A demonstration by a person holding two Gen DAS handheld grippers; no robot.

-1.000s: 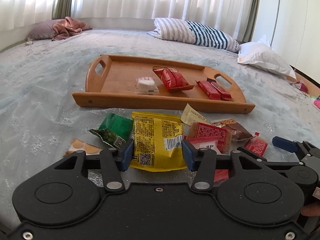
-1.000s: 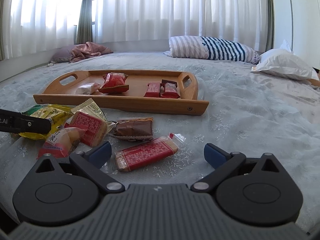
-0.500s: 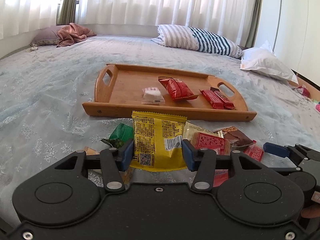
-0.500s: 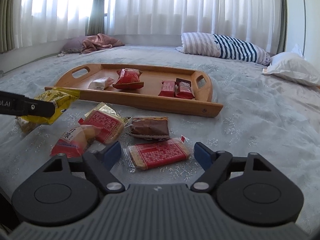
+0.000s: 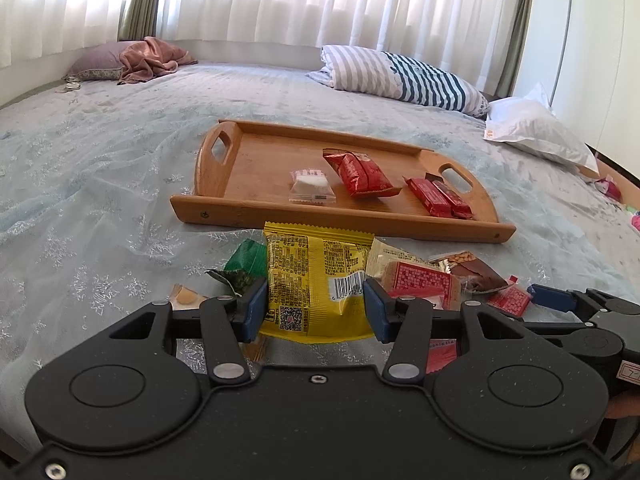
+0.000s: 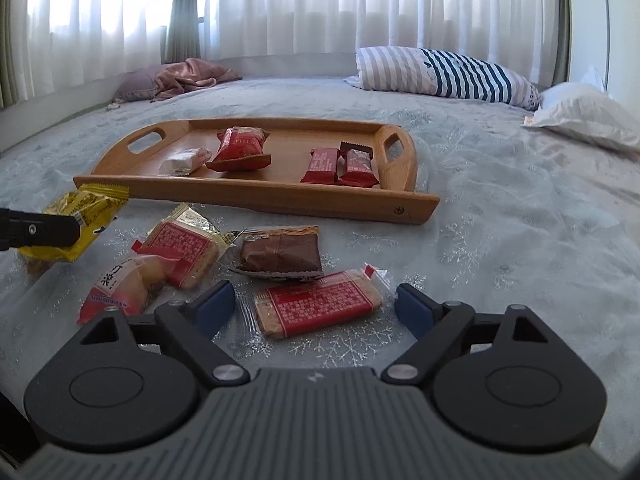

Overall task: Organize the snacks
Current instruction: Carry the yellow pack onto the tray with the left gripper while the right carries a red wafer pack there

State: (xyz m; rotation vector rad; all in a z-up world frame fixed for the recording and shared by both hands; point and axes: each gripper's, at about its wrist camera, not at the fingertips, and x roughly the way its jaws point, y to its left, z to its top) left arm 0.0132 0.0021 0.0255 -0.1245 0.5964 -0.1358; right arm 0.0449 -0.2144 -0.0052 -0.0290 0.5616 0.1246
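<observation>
My left gripper (image 5: pixel 314 310) is shut on a yellow snack packet (image 5: pixel 316 272), holding it by its lower part just above the bed, short of the wooden tray (image 5: pixel 248 168). On the tray lie a white sweet (image 5: pixel 312 186), a red packet (image 5: pixel 356 172) and two small red bars (image 5: pixel 438 198). My right gripper (image 6: pixel 314 310) stands open around a long red-labelled biscuit packet (image 6: pixel 318 308) lying flat on the bed; its pads do not touch it. From the right wrist view the yellow packet (image 6: pixel 86 208) hangs at the left, in front of the tray (image 6: pixel 288 196).
Loose snacks lie on the bed: a green packet (image 5: pixel 244 264), a brown packet (image 6: pixel 280 256), a square red-labelled packet (image 6: pixel 180 246) and a pink-labelled bun (image 6: pixel 120 284). A striped pillow (image 5: pixel 400 76), a white pillow (image 5: pixel 536 136) and a pink blanket (image 5: pixel 148 56) lie further back.
The left gripper has raised the yellow packet off the pile. The right gripper's jaws have narrowed from wide open and now flank the long red biscuit packet.
</observation>
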